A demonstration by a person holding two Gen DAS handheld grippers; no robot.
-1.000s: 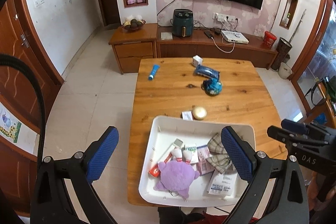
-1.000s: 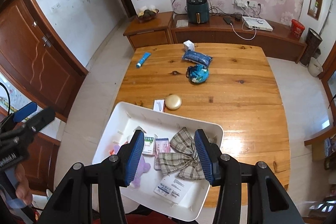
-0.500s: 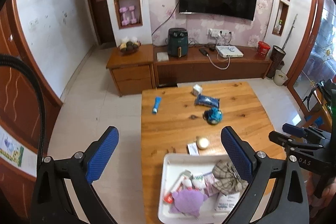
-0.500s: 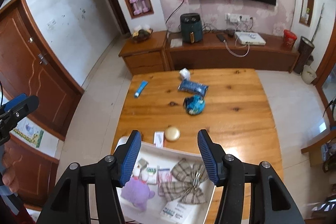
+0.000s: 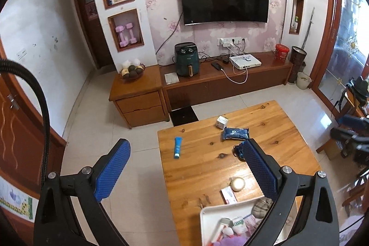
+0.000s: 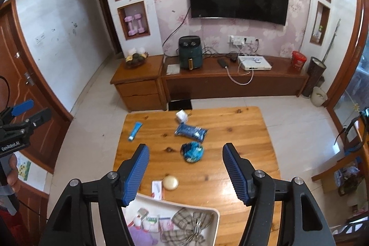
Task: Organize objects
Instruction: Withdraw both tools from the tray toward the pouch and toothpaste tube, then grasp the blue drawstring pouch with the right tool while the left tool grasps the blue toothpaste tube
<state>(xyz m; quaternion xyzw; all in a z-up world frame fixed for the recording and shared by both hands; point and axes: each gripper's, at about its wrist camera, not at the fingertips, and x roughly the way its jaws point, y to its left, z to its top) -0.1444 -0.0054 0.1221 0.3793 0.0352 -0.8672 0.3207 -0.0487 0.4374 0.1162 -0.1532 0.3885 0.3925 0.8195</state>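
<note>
Both grippers hang above the surface (image 6: 242,130), holding nothing. Left gripper (image 5: 184,170) jaws wide. Right gripper (image 6: 185,173) jaws about half apart, having just been opening, nothing between them. White tray (image 6: 214,214) at the near edge holds a plaid bow (image 6: 184,225), purple plush (image 6: 140,234) and small packets. Loose on the surface: gold compact (image 6: 170,183) and a card (image 6: 157,188) just beyond the tray, teal ball (image 6: 191,151), blue pack (image 6: 191,131), white box (image 6: 181,116), blue tube (image 6: 135,128).

Bright daylight, fisheye-warped edges, slight blur
</note>
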